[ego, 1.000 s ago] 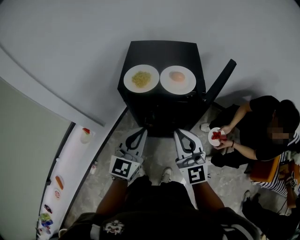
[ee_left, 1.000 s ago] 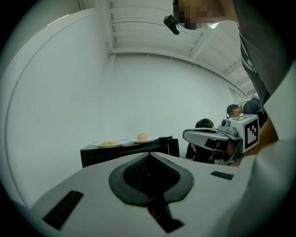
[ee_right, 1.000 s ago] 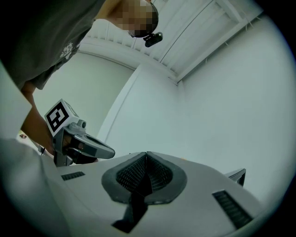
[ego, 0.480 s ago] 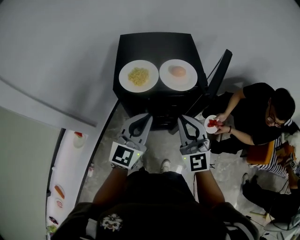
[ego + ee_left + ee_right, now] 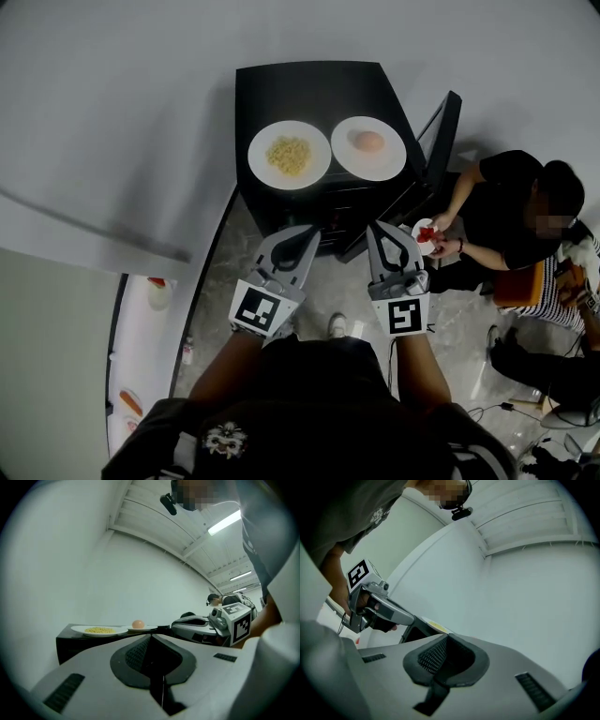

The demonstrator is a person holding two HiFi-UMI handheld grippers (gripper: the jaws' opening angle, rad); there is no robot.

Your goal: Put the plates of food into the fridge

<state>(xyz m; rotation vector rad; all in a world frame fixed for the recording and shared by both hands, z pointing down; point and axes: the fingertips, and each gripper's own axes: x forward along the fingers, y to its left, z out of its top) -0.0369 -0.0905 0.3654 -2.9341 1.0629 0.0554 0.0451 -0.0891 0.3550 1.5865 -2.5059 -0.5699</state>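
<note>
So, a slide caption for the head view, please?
Left gripper and right gripper, both shut, face the noodle plate and egg plate on a black cabinet.

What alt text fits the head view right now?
A noodle plate and a plate with a round pinkish item sit side by side on a black cabinet. Below it, the left gripper and right gripper point toward it, both shut and empty.

Ahead of the grey left gripper (image 5: 302,234) stands a black cabinet (image 5: 309,89). Its white left plate (image 5: 261,150) bears yellow food (image 5: 289,155), the white right plate (image 5: 389,161) orange food (image 5: 369,141).
</note>
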